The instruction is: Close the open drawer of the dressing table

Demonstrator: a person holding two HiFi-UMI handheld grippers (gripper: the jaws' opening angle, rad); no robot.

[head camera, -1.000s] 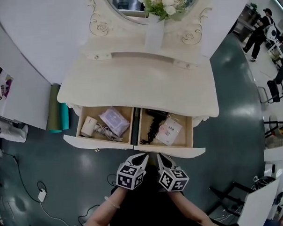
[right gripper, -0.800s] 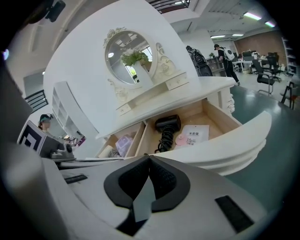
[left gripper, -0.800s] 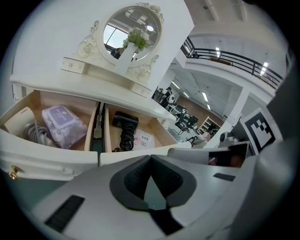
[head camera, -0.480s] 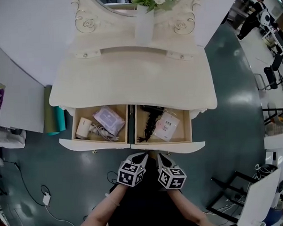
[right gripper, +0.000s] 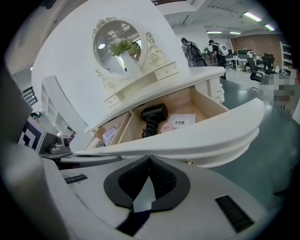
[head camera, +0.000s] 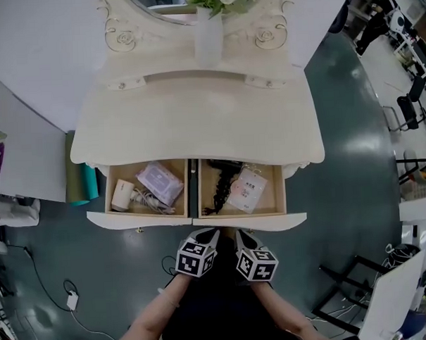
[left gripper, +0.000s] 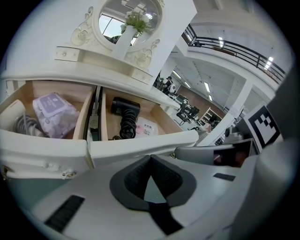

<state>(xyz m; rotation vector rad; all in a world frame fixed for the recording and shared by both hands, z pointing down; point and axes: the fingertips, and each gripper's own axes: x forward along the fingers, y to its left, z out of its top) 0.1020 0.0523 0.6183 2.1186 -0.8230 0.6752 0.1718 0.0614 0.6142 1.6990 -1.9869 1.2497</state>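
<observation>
The cream dressing table point(head camera: 197, 124) has both drawers pulled out. The left drawer point(head camera: 138, 220) holds a purple pack point(left gripper: 52, 106), a white item and a cable. In the right drawer point(head camera: 250, 221) lie a black hair dryer point(head camera: 220, 174) and a pink-white packet point(right gripper: 180, 120). My left gripper point(head camera: 205, 236) is shut and empty, its tips just short of the seam between the two drawer fronts point(left gripper: 89, 150). Beside it, my right gripper point(head camera: 242, 236) is also shut and empty, close under the right drawer's curved front point(right gripper: 197, 136).
A white vase point(head camera: 209, 39) with flowers stands at the table's back before the oval mirror. A teal roll point(head camera: 92, 181) leans left of the table. Cables and a plug point(head camera: 72, 300) lie on the floor at left; a black metal frame point(head camera: 345, 280) stands at right.
The head view has shifted, so the table sits lower and further left in frame. Both grippers stay shut just before the drawer fronts; the drawers look equally far out.
</observation>
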